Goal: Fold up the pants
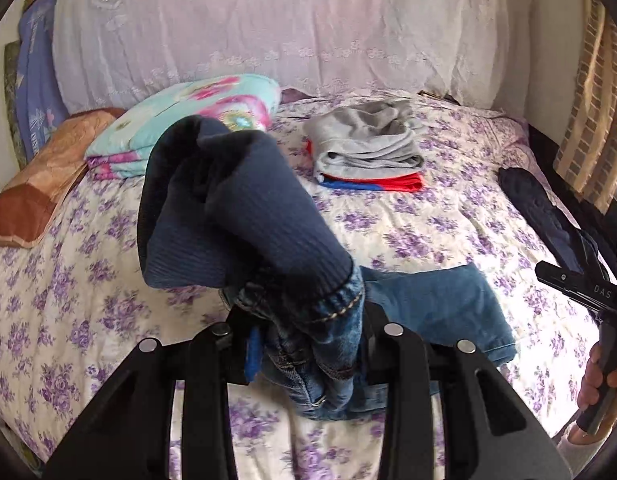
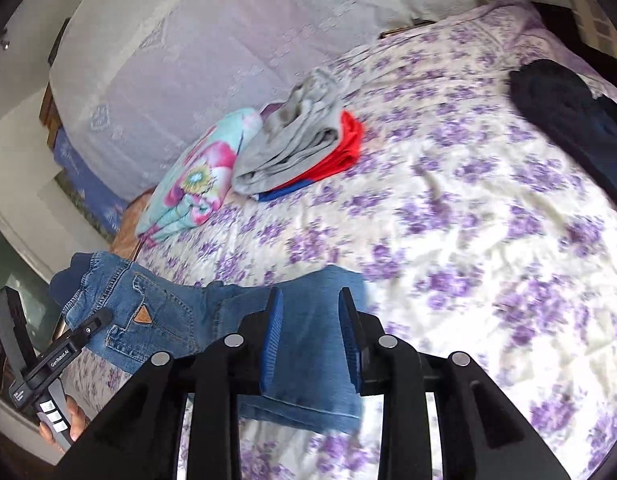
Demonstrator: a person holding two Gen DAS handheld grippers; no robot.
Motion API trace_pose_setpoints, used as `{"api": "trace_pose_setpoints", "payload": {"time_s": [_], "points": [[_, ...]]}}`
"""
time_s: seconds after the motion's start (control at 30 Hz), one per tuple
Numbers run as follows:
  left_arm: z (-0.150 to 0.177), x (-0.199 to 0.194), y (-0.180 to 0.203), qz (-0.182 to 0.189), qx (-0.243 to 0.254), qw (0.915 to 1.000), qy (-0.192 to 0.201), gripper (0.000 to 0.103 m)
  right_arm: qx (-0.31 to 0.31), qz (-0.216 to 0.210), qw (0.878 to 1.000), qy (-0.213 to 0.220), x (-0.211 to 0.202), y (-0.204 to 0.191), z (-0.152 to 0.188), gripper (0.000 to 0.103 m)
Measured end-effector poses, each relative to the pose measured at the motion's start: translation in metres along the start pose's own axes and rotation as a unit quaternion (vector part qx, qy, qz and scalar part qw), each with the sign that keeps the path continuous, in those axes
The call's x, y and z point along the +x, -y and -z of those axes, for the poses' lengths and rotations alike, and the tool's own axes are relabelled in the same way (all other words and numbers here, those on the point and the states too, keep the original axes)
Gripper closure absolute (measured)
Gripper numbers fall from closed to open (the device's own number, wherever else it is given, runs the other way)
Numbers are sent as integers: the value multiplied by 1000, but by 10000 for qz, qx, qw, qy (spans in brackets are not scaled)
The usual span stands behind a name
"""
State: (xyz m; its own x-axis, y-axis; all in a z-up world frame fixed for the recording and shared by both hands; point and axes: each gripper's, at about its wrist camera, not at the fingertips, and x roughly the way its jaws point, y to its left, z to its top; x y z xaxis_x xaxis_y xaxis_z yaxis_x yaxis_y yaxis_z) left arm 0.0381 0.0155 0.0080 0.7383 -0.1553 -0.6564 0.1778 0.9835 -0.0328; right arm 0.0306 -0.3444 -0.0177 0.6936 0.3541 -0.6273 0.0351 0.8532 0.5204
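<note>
my left gripper (image 1: 308,344) is clamped on the waistband of the jeans (image 2: 212,320), which stretch lengthwise over the flowered bedspread (image 2: 468,216) toward my right gripper (image 2: 311,344), its jaws apart around the leg.

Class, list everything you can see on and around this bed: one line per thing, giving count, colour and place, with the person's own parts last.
Jeans: one, blue denim, near edge of bed, waist pinched by left gripper.
Bedspread: one, white with purple flowers, covering bed.
Folded clothes: one pile, grey over red and blue, mid-bed.
Floral blanket: one, turquoise-pink, folded, left of pile.
Dark garment: one, navy-black, right edge.
Left gripper: black, shut on jeans.
Right gripper: black, blue pads, open over a jeans leg.
</note>
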Motion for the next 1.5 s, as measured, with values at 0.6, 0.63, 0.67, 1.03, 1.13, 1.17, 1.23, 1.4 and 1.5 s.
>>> {"api": "trace_pose_setpoints", "payload": {"time_s": [0.6, 0.63, 0.67, 1.03, 1.13, 1.17, 1.23, 1.4, 1.5], "points": [[38, 93, 167, 705, 1558, 9759, -1354, 69, 340, 141, 9993, -96, -3, 55, 26, 70], [37, 89, 166, 784, 1562, 9754, -1342, 67, 302, 131, 9994, -145, 0, 52, 27, 70], [37, 86, 167, 923, 1581, 9738, -1351, 59, 272, 120, 9994, -182, 2, 49, 28, 70], [1, 24, 94, 1709, 751, 9804, -633, 22, -12, -174, 9996, -239, 0, 15, 28, 65], [0, 44, 56, 1890, 113, 9774, -941, 22, -309, -695, 9966, -315, 4, -18, 21, 65], [2, 50, 48, 2043, -47, 9734, -1039, 22, -403, -891, 9947, -330, 6, -29, 18, 65], [9, 62, 42, 2195, -187, 9681, -1194, 23, -585, -1016, 9928, -259, 11, -49, 13, 65], [35, 100, 55, 2206, -107, 9622, -1594, 23, -707, -397, 9946, -649, 52, -58, 12, 65], [47, 108, 66, 1990, 157, 9680, -1517, 22, -698, 92, 9928, -973, 75, -46, 20, 65]]}}
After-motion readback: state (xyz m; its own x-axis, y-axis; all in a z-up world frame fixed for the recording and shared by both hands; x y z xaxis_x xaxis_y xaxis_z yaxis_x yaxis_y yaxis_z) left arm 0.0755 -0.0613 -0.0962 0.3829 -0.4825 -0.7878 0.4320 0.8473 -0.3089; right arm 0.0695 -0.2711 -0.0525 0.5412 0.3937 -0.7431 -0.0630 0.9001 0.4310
